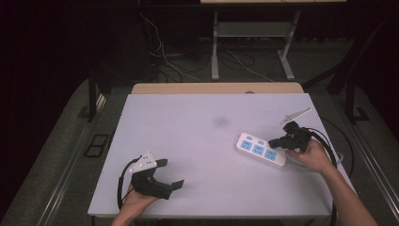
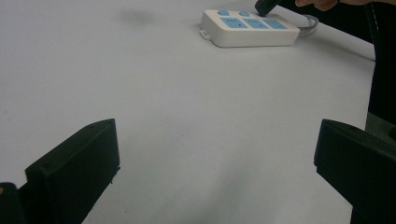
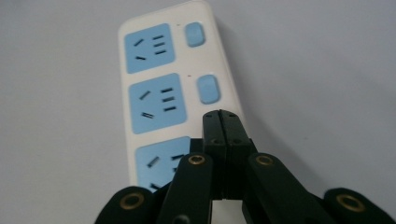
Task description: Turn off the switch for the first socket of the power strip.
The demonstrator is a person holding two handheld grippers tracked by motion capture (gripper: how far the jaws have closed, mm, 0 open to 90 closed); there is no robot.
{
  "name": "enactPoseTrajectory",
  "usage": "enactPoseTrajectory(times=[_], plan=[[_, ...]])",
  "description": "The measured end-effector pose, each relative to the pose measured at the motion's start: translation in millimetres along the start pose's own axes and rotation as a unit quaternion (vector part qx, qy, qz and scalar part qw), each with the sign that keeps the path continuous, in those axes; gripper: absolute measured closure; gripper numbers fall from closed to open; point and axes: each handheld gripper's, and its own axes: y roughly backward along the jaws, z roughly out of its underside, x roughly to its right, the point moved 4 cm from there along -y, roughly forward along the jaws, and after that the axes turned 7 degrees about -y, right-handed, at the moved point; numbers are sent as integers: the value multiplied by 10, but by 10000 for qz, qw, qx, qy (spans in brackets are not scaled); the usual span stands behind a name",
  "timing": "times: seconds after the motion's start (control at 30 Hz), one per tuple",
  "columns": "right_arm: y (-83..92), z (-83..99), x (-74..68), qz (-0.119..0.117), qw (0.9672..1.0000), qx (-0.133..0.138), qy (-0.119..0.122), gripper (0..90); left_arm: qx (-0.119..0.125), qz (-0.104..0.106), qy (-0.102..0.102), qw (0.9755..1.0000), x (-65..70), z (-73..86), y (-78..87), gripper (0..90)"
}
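White power strip (image 1: 259, 149) with three blue sockets lies on the right part of the desk (image 1: 197, 141), its cord running off toward the right edge. Right hand-held gripper (image 1: 273, 142) has its jaws pressed together with nothing between them, tips over the strip's near socket by the switches, seemingly touching it. Left hand-held gripper (image 1: 170, 174) rests near the front-left edge, jaws spread wide and empty, well apart from the strip
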Motion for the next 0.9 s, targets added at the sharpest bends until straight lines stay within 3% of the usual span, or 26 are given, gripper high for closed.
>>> enactPoseTrajectory(times=[0.47,0.57,0.9], plan=[[-11,-23,-17,152,9998,-81,-36,900,12,-18,3,10000,-14,4,24,0],[-11,-17,9,289,9996,-32,-4,900,21,-14,5,10000,-13,0,23,0],[-9,-15,12,238,9997,19,-25,900,48,-4,39,10000,-22,-2,31,0]])
